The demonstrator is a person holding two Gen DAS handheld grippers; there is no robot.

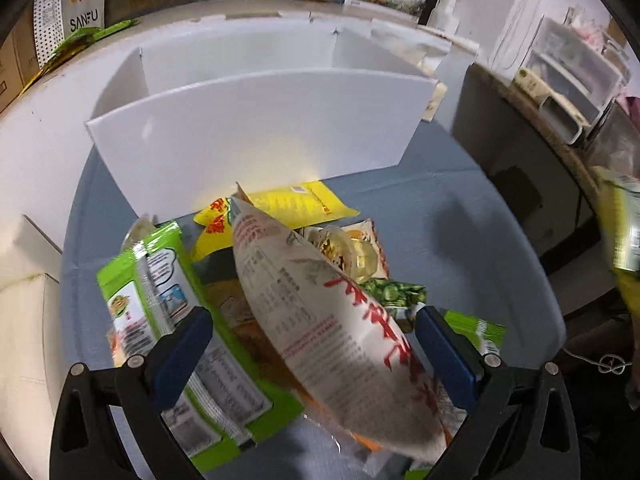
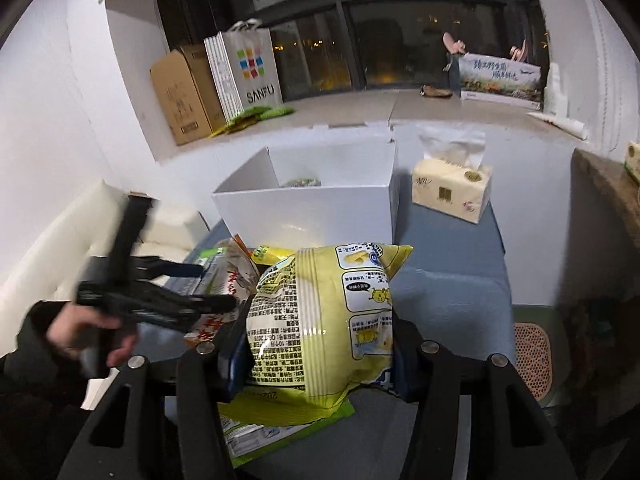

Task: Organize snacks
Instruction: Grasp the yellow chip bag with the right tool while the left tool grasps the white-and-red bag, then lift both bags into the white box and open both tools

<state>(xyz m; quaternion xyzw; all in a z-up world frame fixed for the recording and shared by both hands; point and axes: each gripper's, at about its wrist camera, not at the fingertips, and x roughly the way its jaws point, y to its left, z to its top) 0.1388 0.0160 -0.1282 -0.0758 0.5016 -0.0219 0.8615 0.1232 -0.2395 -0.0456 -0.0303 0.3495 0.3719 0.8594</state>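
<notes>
SANFU paper bag (image 2: pixel 250 70) stands on window ledge (image 2: pixel 360 110), brown cardboard box (image 2: pixel 182 92) touching its left side. Tissue pack (image 2: pixel 452 194) sits on blue-grey table (image 2: pixel 452 280), just right of box. Long printed carton (image 2: pixel 500 78) far right on ledge. Clear plastic drawers (image 1: pixel 572 64) at right.

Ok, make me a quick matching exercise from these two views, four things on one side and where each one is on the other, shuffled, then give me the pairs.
Things:
1. yellow snack bag
2. white packet with red lettering
3. tissue pack
4. SANFU shopping bag

Places:
A. on the ledge by the window, next to a cardboard box
B. between the open fingers of the left tool, on the pile
C. gripped in the right tool
D. on the blue table right of the white box

Pairs: 1-C, 2-B, 3-D, 4-A
</notes>
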